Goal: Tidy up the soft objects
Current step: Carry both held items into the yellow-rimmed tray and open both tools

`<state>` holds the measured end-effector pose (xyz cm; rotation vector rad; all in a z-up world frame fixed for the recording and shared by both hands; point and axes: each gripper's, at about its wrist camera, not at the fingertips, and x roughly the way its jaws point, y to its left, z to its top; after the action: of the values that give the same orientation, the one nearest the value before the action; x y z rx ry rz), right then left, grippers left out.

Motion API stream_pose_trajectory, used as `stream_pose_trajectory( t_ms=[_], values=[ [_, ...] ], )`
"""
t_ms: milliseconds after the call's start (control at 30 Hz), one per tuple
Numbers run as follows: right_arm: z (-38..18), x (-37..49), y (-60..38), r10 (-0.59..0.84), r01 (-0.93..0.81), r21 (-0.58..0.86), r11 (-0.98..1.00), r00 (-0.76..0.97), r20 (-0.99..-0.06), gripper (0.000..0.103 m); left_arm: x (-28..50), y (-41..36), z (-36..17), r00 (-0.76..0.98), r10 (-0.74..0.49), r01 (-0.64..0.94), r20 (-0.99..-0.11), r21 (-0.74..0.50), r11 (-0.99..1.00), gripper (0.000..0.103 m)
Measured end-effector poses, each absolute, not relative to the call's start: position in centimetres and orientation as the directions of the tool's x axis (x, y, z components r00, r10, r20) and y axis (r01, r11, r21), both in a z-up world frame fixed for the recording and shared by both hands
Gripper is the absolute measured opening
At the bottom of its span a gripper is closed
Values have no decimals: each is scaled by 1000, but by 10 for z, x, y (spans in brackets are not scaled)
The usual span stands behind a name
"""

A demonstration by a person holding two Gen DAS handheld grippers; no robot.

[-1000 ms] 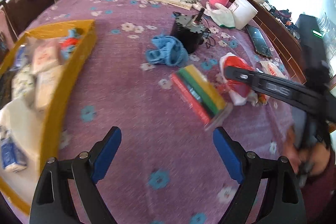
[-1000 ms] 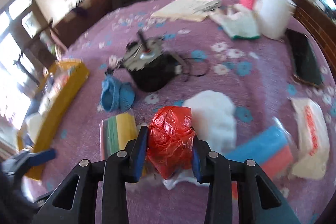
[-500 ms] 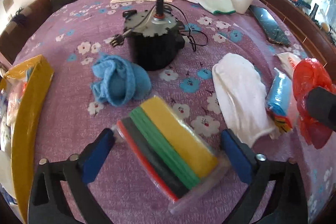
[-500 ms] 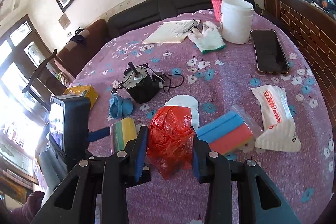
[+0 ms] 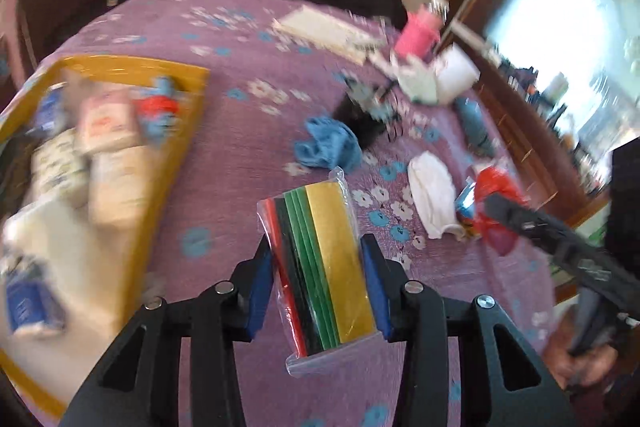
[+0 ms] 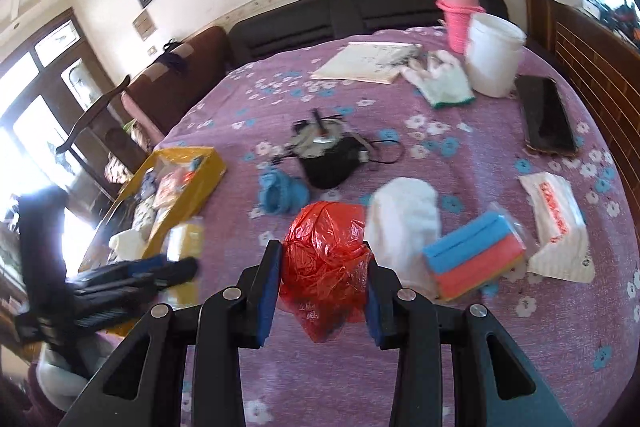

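My left gripper is shut on a clear-wrapped pack of red, black, green and yellow sheets, held off the purple flowered cloth. To its left lies a yellow box with several packets inside. My right gripper is shut on a crumpled red plastic bag, lifted above the cloth. On the cloth lie a blue knitted piece, a white cloth, a blue and pink sponge pack and a tissue packet. The left view is blurred.
A black motor with a cable stands mid-table. Farther back are a phone, a white tub, a work glove, a pink bottle and a notebook. A dark sofa lines the far edge.
The left jaws went from open around the coloured pack to shut on it, and the pack has lifted and swung left toward the yellow box. The right gripper has risen with the red bag.
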<state>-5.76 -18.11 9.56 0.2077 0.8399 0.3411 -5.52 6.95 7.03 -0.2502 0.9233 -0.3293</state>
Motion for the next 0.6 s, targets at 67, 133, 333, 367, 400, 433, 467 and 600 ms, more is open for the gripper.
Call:
stream_pose_trajectory(
  t_ms=[67,133,333,367,400,433,467,600],
  values=[
    [98,-58,-163,396,-246,311,918,604,-691,39,-70,100,82,595,-373,142,-712,-364,921,41],
    [99,-58,-147,417,-275,313,909,588,-693,39,-84,134,94,637,-341,94,-691,-370,924,41],
    [97,-60,-77,488,-392,312,866,521,-700,40,-106,223,95,692,-162,-109,-704,-324,940,41],
    [97,-60,-64,499,-411,312,856,507,-703,40,-107,235,92,689,-138,-141,-711,-318,937,41],
    [96,-61,-52,509,-428,313,848,493,-705,40,-108,247,87,686,-113,-177,-719,-315,933,41],
    [95,-61,-37,523,-451,314,835,474,-708,40,-107,258,82,682,-94,-205,-725,-313,927,41],
    [94,-63,-24,534,-471,315,824,457,-711,40,-106,268,79,676,-78,-224,-733,-306,925,41],
    [91,-69,29,560,-543,306,782,398,-727,40,-96,293,53,630,-29,-313,-776,-288,905,53]
  ],
)
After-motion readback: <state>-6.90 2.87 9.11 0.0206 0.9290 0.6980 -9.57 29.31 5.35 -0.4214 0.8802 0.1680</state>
